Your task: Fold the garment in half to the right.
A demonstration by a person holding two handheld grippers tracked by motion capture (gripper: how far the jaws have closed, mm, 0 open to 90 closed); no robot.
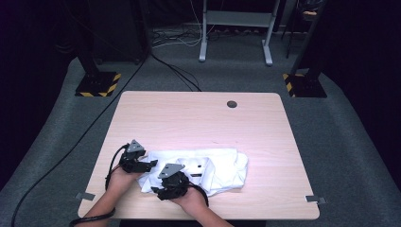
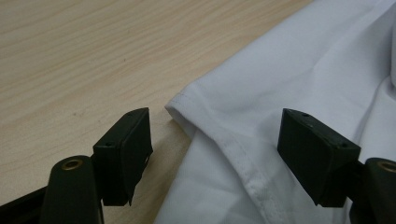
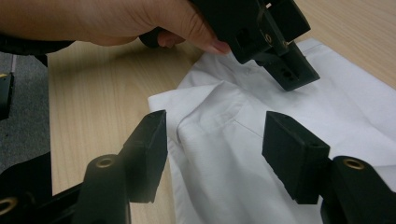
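Note:
A crumpled white garment (image 1: 213, 166) lies on the near part of the light wooden table (image 1: 189, 118). My left gripper (image 1: 150, 165) rests at its left end. In the left gripper view the gripper (image 2: 215, 135) is open, with a stitched hem corner of the garment (image 2: 299, 70) lying between the jaws and no pad pressing on it. My right gripper (image 1: 158, 191) is at the garment's near left edge. It is open (image 3: 215, 135) over a folded corner of the cloth (image 3: 219, 154). In the right gripper view the left gripper (image 3: 289, 70) and the hand (image 3: 140, 18) holding it hover just beyond.
A dark round cable hole (image 1: 231, 104) sits near the table's far edge. Bare wood stretches behind and to the right of the garment. On the grey floor stand two black posts with yellow-striped bases (image 1: 98, 84) and a white frame (image 1: 236, 28). Cables trail there.

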